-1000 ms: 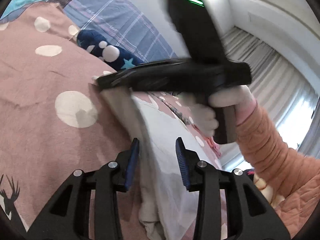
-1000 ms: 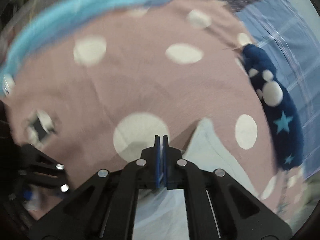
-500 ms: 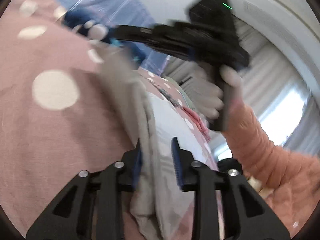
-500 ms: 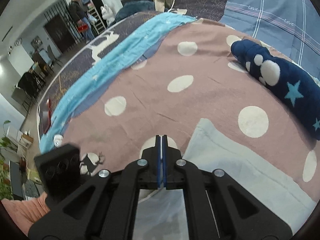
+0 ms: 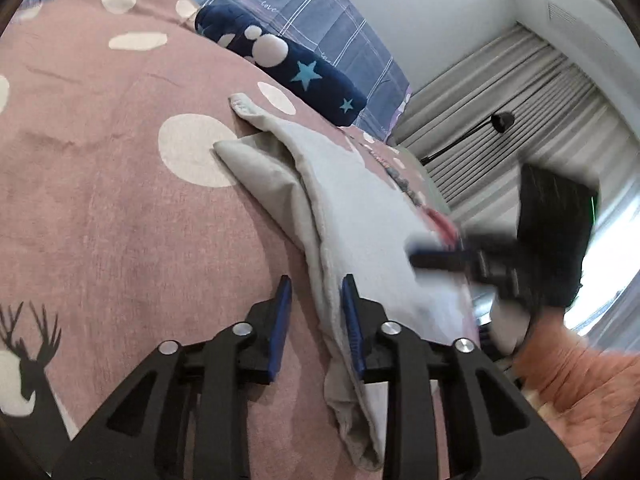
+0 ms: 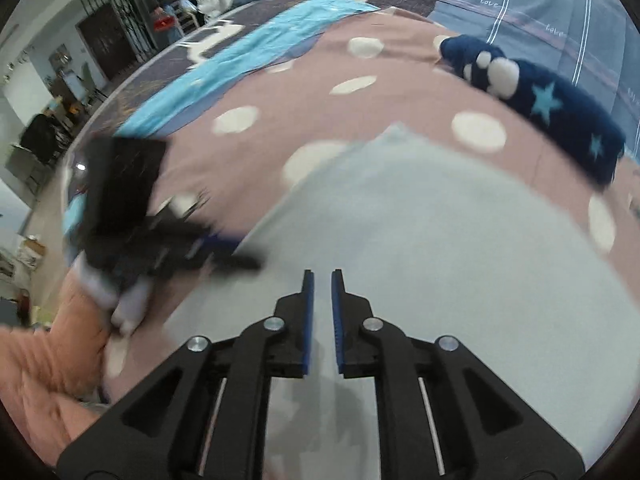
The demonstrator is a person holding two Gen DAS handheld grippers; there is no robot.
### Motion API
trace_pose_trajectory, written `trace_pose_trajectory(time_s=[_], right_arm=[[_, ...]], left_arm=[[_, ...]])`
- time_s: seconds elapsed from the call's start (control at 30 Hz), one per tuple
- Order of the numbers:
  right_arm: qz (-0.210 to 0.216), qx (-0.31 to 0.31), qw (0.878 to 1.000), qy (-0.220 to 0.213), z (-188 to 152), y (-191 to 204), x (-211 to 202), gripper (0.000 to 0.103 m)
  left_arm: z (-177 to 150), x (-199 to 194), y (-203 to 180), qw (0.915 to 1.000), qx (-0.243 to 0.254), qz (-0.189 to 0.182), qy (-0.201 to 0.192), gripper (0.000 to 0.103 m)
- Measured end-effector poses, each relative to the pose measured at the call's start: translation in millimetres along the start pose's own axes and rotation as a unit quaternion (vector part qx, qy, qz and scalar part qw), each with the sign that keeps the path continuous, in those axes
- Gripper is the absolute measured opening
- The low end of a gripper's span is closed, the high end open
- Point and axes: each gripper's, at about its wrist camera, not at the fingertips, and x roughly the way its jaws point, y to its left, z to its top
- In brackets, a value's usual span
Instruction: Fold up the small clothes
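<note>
Left wrist view: the left gripper (image 5: 314, 300) straddles the folded edge of a pale grey cotton garment (image 5: 360, 216) lying on a dusty-pink bedspread with white dots (image 5: 120, 208).
Its jaws are parted and have just been opening; the garment's thick edge runs up between them, against the right pad and clear of the left. A navy plush roll with white dots and blue stars (image 5: 280, 60) lies further back on the bed, and the blurred right gripper (image 5: 436, 254) hovers over the garment's right side.

Right wrist view: the right gripper (image 6: 322, 280) hangs above the flat middle of the garment (image 6: 440, 240).
Its jaws stand slightly apart with nothing between them, having just been opening. The left gripper (image 6: 240, 258) is blurred at the garment's left edge, above an orange sleeve (image 6: 44, 364).
</note>
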Motion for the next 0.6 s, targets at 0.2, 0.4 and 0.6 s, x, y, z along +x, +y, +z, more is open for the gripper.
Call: trace_pose_trajectory(time_s=[0.2, 0.4, 0.6], right_arm=[[-0.044, -0.083, 0.995, -0.019, -63, 55, -14, 0.030], [-0.134, -0.194, 0.971, -0.041, -89, 112, 1, 0.045], [-0.164, -0.234, 0.958, -0.040, -91, 132, 33, 0.044]], left_arm=[[48, 7, 34, 0.9925, -0.118, -0.028, -0.019, 0.047], [94, 25, 21, 0.9946, -0.077, 0.036, -0.060, 0.002], [88, -3, 30, 0.9835, -0.050, 0.143, -0.098, 0.000]])
